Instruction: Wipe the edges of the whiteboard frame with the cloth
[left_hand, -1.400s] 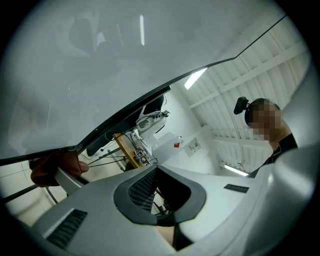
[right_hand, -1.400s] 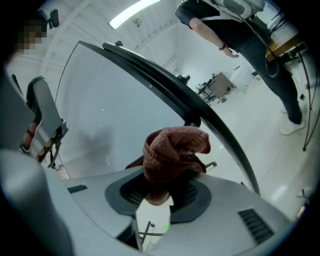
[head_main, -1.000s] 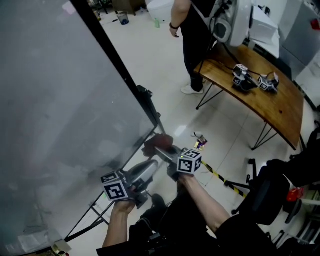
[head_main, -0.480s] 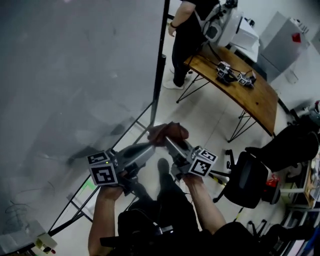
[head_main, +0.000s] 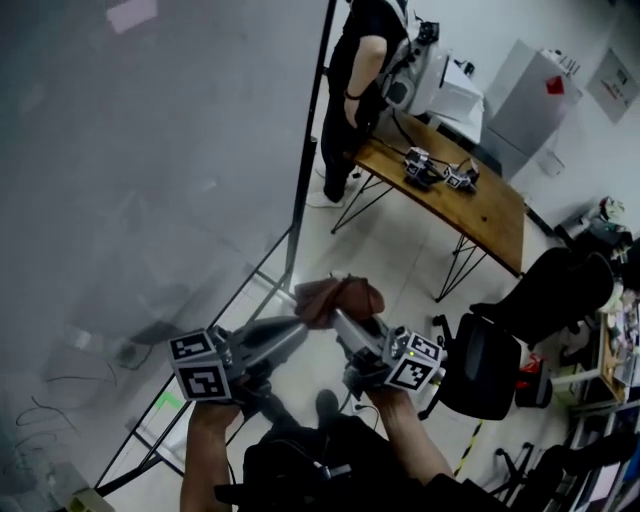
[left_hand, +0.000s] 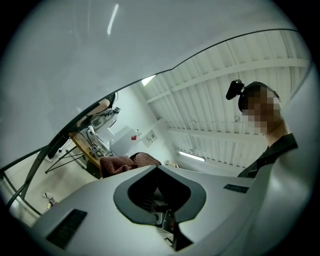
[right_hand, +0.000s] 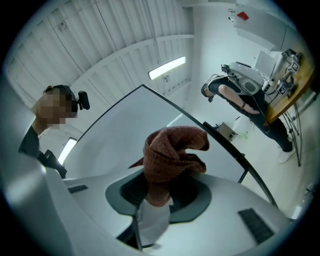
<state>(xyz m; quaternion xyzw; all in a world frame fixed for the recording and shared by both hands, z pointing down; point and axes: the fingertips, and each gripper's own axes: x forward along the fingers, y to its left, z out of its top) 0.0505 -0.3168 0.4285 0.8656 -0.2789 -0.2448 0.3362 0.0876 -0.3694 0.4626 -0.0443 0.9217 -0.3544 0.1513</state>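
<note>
The right gripper clamped the one brown cloth, bunched above its tips. The left gripper, jaws together, met the cloth from 8 o'clock. The whiteboard frame rose at 11 o'clock. Beyond stood one chair, one table and one person.

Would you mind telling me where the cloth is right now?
In the head view the cloth sits at centre, clamped in the right gripper, just right of the whiteboard frame near its lower corner.
</note>
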